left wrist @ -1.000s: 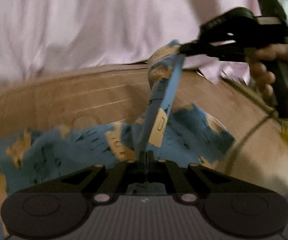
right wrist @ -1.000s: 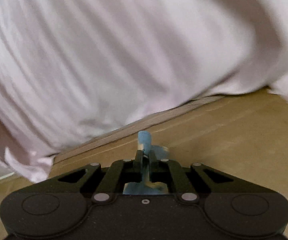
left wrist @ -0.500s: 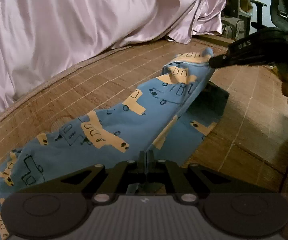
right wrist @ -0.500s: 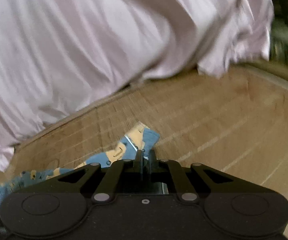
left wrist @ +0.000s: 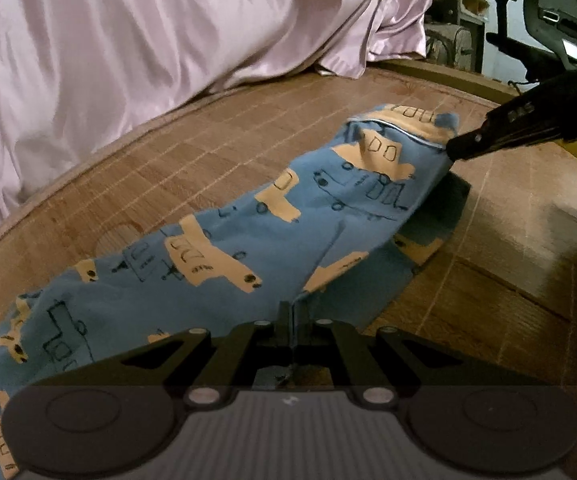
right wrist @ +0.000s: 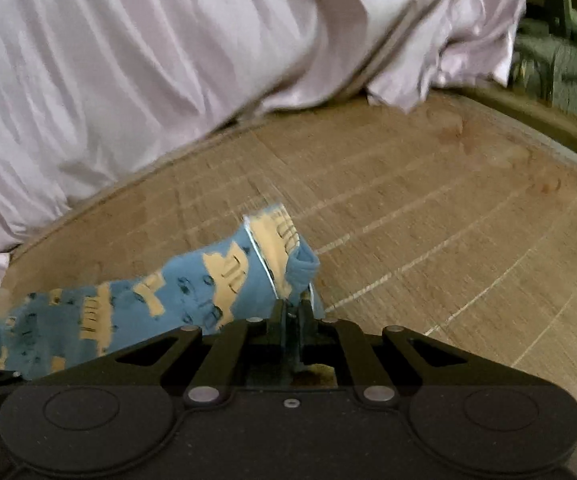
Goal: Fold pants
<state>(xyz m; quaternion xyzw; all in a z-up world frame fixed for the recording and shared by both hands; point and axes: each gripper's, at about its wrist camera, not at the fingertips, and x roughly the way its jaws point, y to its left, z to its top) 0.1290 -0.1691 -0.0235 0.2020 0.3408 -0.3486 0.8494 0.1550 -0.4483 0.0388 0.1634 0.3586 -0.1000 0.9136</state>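
Blue cotton pants with yellow vehicle prints (left wrist: 224, 264) hang stretched above the woven bamboo mat (left wrist: 192, 160), my left gripper (left wrist: 291, 312) and right gripper (left wrist: 454, 148) both clamped on fabric. Thin pinches could slip if I pull tauter toward the pink satin sheet (left wrist: 128, 40).

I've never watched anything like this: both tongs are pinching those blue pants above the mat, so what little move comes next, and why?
Probably lower both together and lay the fold flat. The left tongs and right tongs are each shut on the blue pants, whose upper layer hangs lifted over a lower layer on the woven mat.
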